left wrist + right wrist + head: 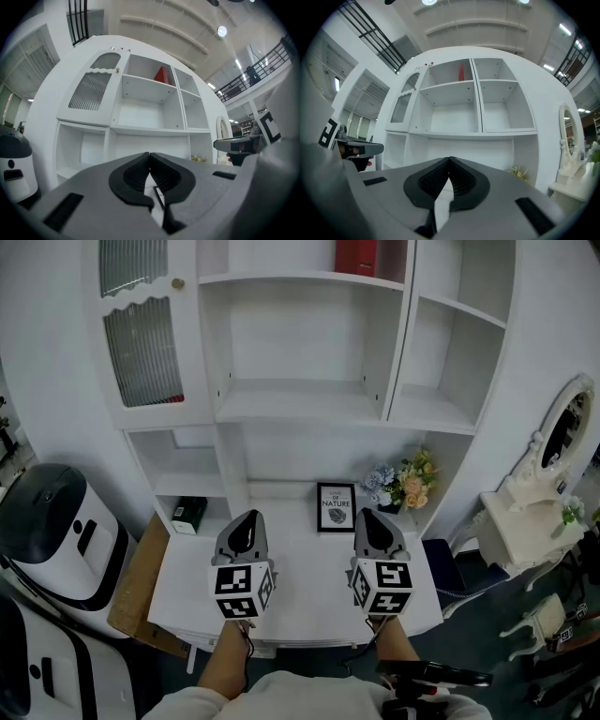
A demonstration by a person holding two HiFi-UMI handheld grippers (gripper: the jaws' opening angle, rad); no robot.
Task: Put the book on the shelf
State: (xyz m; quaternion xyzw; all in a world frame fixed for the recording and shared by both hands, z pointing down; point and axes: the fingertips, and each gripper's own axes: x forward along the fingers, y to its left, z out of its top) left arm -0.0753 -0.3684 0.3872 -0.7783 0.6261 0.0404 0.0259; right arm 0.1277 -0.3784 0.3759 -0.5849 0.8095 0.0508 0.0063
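White shelving (300, 401) is rising beyond the desk (300, 568), where the black NATURE book (336, 507) is standing at the far edge, untouched. You are holding the left gripper (246, 515) and right gripper (373, 514) over the desk, jaws together and empty. Grasping and shelving the book both look to be ahead of you.

The shelf (300, 401) holds a red book (356, 256) (top compartment).

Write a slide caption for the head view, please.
Left claw and right claw, both shut and empty, hover above the desk; a red book sits on the top shelf.
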